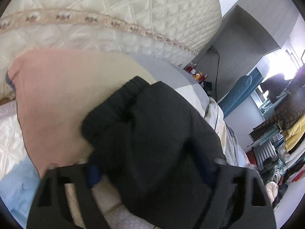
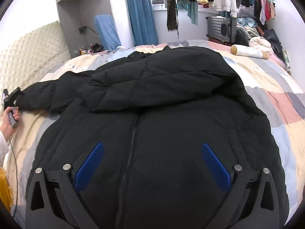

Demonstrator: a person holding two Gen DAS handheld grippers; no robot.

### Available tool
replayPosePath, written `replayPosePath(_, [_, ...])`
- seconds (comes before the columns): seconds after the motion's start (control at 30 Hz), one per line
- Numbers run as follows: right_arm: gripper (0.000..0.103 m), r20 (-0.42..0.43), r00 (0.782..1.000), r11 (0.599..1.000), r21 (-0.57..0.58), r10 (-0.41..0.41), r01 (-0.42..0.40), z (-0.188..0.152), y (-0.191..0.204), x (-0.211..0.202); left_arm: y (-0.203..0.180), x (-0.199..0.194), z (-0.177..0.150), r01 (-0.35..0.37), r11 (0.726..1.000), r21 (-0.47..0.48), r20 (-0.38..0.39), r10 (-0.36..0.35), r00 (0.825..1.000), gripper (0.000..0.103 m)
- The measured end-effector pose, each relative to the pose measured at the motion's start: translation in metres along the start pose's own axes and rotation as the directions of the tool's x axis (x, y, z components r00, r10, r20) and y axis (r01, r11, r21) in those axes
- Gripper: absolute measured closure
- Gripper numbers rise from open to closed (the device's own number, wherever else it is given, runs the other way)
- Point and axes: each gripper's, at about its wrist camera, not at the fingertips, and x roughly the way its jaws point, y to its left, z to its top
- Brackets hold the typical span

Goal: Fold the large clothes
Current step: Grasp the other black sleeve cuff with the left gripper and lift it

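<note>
- A black puffy quilted jacket (image 2: 162, 99) lies front-up on the bed (image 2: 276, 87), its zipper (image 2: 131, 143) running down the middle and its hood folded flat over the chest.
- The right gripper (image 2: 152, 164) hovers over the jacket's front, its blue textured pads (image 2: 89, 166) set wide apart.
- The left gripper (image 1: 150, 173) appears clamped on the sleeve (image 1: 152, 126), though that view is blurred.
- The bed's patchwork cover is soft, with pastel blocks.
- The cream headboard (image 1: 133, 5) is diamond-quilted.

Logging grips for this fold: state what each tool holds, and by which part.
Left tool: the black jacket, by its sleeve end. Right tool: open above the jacket's front, holding nothing.
</note>
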Motion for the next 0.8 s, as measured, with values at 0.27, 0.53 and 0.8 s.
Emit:
replayPosePath(0.27, [0.000,-0.006,1.000,1.000,0.002,-0.010,0.010,0.000,-0.004,-0.002,-0.025,-0.019,0.013,-0.026,0.996,0.086,0.039,0.023,0.999,0.087])
replayPosePath(0.53, [0.000,0.049,0.999,1.000,-0.009,0.005,-0.004,0.001,-0.010,-0.026,-0.081,-0.090,0.039,-0.081,0.979,0.189,0.160,0.051,0.986,0.091])
replayPosePath(0.8, [0.000,0.103,0.994,0.999,-0.018,0.033,-0.031,0.007,-0.020,-0.049,-0.158,-0.154,0.038,-0.100,0.930,0.353,0.223,0.020,0.975,0.092])
